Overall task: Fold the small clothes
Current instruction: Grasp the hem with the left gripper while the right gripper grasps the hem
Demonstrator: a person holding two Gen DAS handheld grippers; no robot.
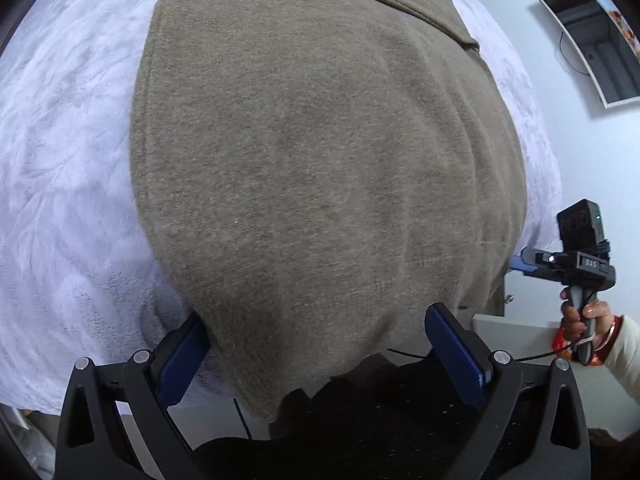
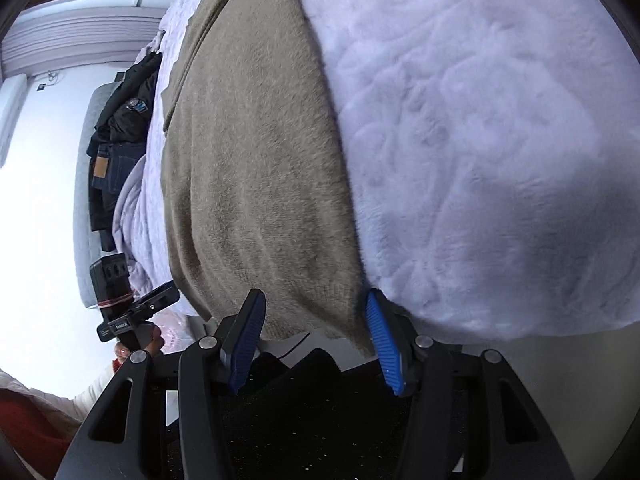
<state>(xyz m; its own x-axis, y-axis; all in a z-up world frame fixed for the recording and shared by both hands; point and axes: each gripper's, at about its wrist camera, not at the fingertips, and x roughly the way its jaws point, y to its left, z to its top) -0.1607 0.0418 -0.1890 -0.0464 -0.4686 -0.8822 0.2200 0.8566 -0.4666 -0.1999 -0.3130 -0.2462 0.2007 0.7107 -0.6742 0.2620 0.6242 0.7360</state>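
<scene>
An olive-brown knit garment (image 1: 320, 152) lies spread flat on a white fluffy blanket (image 1: 68, 168), its near hem hanging over the bed's edge. My left gripper (image 1: 320, 348) is open, its blue pads (image 1: 184, 356) standing wide on either side of that hem without pressing it. In the right wrist view the same garment (image 2: 256, 160) runs away from me. My right gripper (image 2: 316, 336) is at its near corner with its fingers apart; the hem sits between the pads (image 2: 384, 344), which do not pinch it. A hand holds each gripper in the other's view.
A pile of dark clothes, including jeans (image 2: 116, 140), lies at the far side of the bed. A framed panel (image 1: 592, 40) hangs on the wall. White furniture (image 1: 516, 328) and a black cable stand below the bed's edge.
</scene>
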